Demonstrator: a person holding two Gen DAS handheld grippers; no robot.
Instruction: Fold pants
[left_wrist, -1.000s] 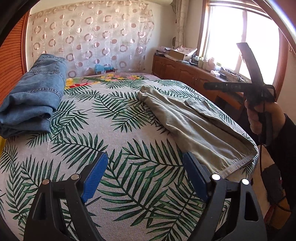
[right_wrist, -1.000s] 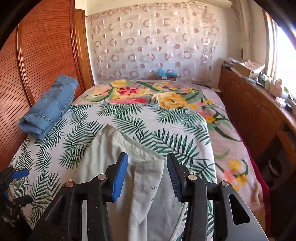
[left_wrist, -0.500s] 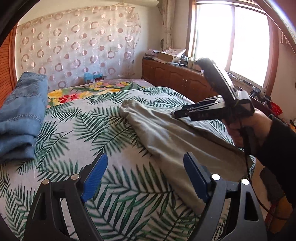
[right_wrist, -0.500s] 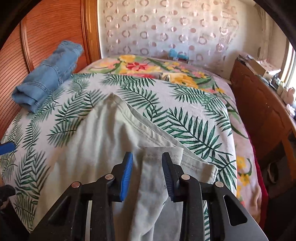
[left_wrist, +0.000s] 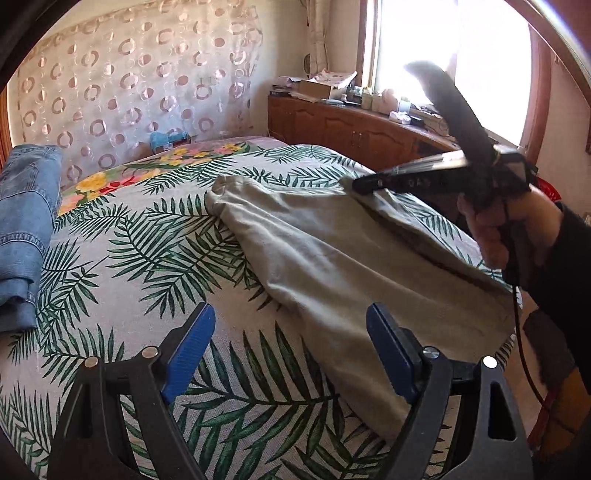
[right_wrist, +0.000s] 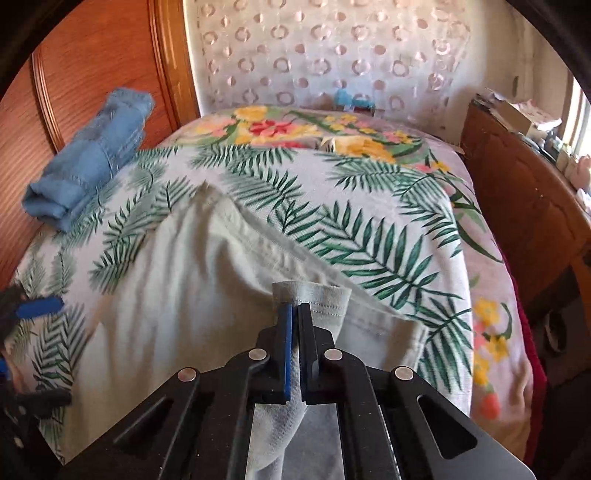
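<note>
Khaki pants (left_wrist: 332, 258) lie across the bed, partly folded, in the left wrist view. My right gripper (right_wrist: 294, 314) is shut on a hem edge of the pants (right_wrist: 207, 273) and lifts that corner a little. It also shows in the left wrist view (left_wrist: 360, 183), gripping the far edge of the pants. My left gripper (left_wrist: 291, 339) is open and empty, hovering above the bed by the near side of the pants. Its blue pads (right_wrist: 37, 308) show at the left edge of the right wrist view.
Folded blue jeans (left_wrist: 26, 229) lie at the bed's left side against a wooden wardrobe (right_wrist: 92, 62). A leaf-print bedspread (left_wrist: 147, 258) covers the bed. A wooden cabinet (left_wrist: 354, 129) under the window stands on the right. A curtain (left_wrist: 129, 85) hangs at the back.
My right gripper has closed on the pants' hem edge and lifted it slightly. My left gripper has swung toward the pants and stays open.
</note>
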